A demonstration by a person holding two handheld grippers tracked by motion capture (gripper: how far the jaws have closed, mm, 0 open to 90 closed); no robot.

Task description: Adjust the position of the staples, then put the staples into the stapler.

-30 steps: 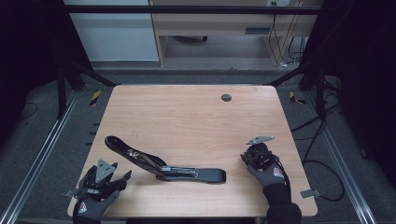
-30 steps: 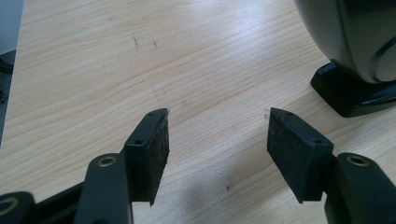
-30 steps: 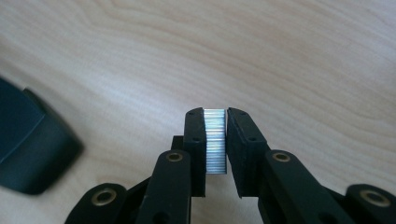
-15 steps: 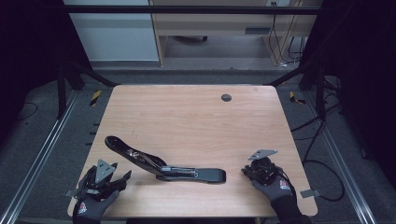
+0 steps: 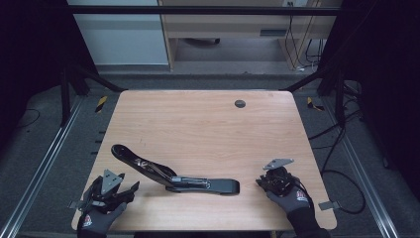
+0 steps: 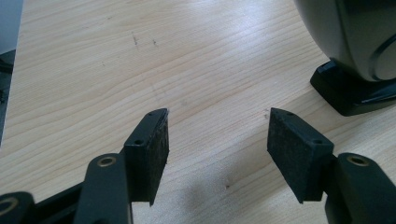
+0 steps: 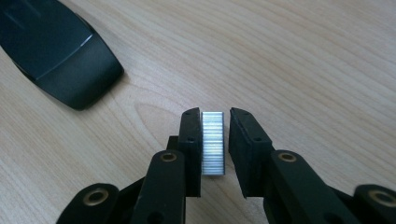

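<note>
On the one wooden table (image 5: 198, 119), going from left to right, the left gripper (image 5: 121, 191) sat at the near left corner in a gloved hand (image 5: 99, 218). In the left gripper view its two pads (image 6: 152, 149) stood spread apart with only bare wood between them, and the black foot of the stapler (image 6: 348, 91) lay just beyond the right-hand pad.

One black stapler (image 5: 173, 173) lay in the near middle of the table, opened out: its upper arm rose toward the left, and its base ran flat to the right.

At the near right, the right gripper (image 5: 262, 182) rested low over the table in the other gloved hand (image 5: 294, 198), a little apart from the stapler's right end. One silver strip of staples (image 7: 213, 142) lay between its two pads, against the left pad, with a thin gap to the right one. Those jaws had just been opening, so they stood loose around the strip rather than pinching it.

One small dark round disc (image 5: 240, 103) lay at the far edge, well apart from everything else.
</note>
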